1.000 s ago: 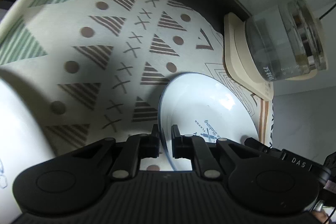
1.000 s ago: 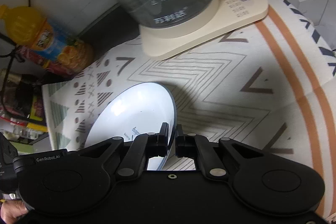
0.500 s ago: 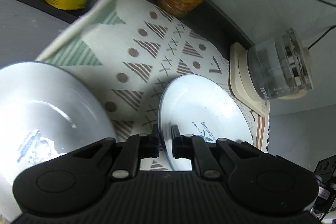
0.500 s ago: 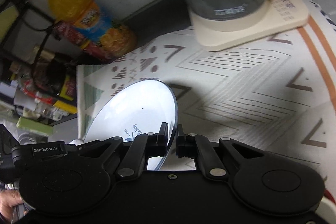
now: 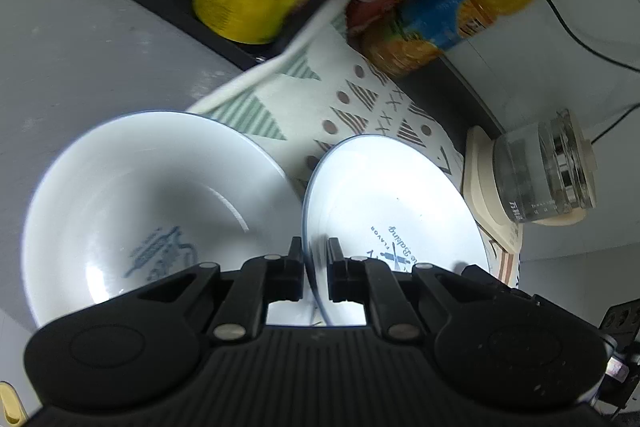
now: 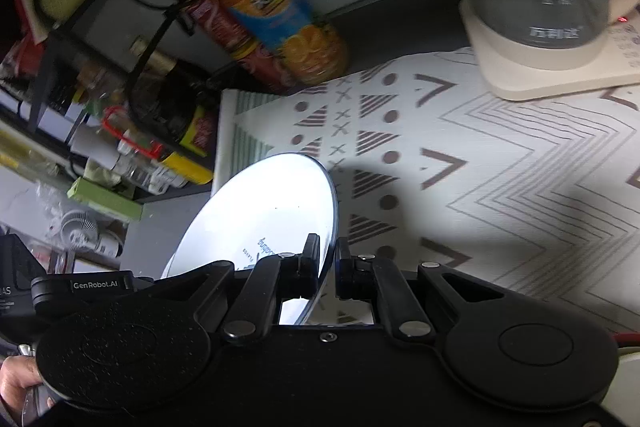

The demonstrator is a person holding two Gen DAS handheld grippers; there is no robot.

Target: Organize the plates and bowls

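The job looks to be mid-way: one plate (image 5: 396, 203) is off the mat and in transit, carried by both tools at once, and nothing in view is stacked yet. The left gripper (image 5: 314, 259) is clenched on the plate's rim at the lower centre of the left wrist view, one finger on each face of the edge. The right gripper (image 6: 328, 263) pinches what seems to be the opposite rim of the same plate (image 6: 272, 219), at lower centre of the right wrist view; the blurred print on it matches, though that view is too poor to be sure.

In the left wrist view the plate sits right of centre, tilted, above the patterned mat (image 5: 360, 107). A larger white dish (image 5: 152, 203) fills the left half of that frame, just beside the held plate's edge. Whether the two touch cannot be told. That dish is a likely place to set the plate, so what remains is probably lowering and releasing, then sorting any other crockery out of view.

The plate is white and shallow with a thin blue rim line and a small blue printed logo near its middle. It is glossy, and glare washes out much of its surface. The larger dish is deeper, bowl-like, with a similar blue print and rim line.
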